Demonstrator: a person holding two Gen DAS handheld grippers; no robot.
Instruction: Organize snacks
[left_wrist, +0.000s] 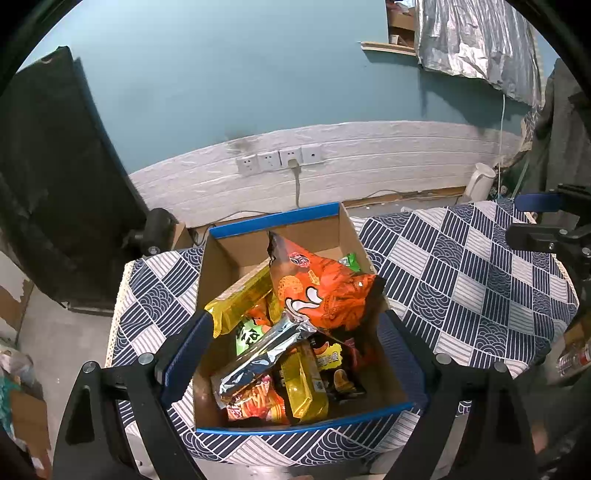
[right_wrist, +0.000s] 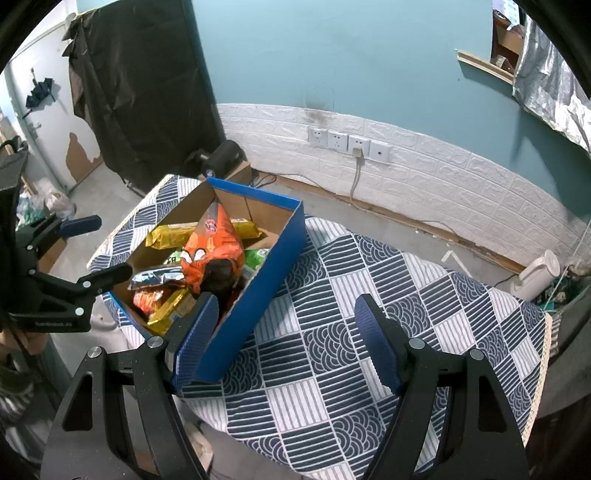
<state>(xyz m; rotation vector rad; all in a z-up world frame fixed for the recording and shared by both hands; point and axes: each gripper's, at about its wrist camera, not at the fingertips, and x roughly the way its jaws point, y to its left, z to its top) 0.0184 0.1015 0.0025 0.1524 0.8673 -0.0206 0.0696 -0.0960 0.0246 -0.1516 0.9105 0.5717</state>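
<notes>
Black gripper arms with blue fingers (left_wrist: 188, 354) fill the near edge of both wrist views. Left gripper (left_wrist: 295, 350) is spread wide, its fingers straddling the box (left_wrist: 275, 218) with nothing pinched. Right gripper (right_wrist: 288, 339) is also released, hanging over bare cloth just beside the box, one finger close to its blue wall; I cannot tell whether it touches.

The box is open cardboard edged in blue, sitting toward one end of the tabletop (right_wrist: 369, 288). Snacks lie heaped inside: an orange bag (left_wrist: 325, 288) propped on top, a long yellow pack (left_wrist: 240, 302), a silver pouch (left_wrist: 258, 354), then smaller packets below.

The bags look light, puffed and crinkly, and likely slippery on their foil faces, with contents that could crush. I would pinch the orange bag by its flat sealed top edge rather than its belly.

A blue-and-white patterned cloth covers the tabletop. Behind it stand a teal wall, white brick panelling and wall sockets (left_wrist: 279, 158).
</notes>
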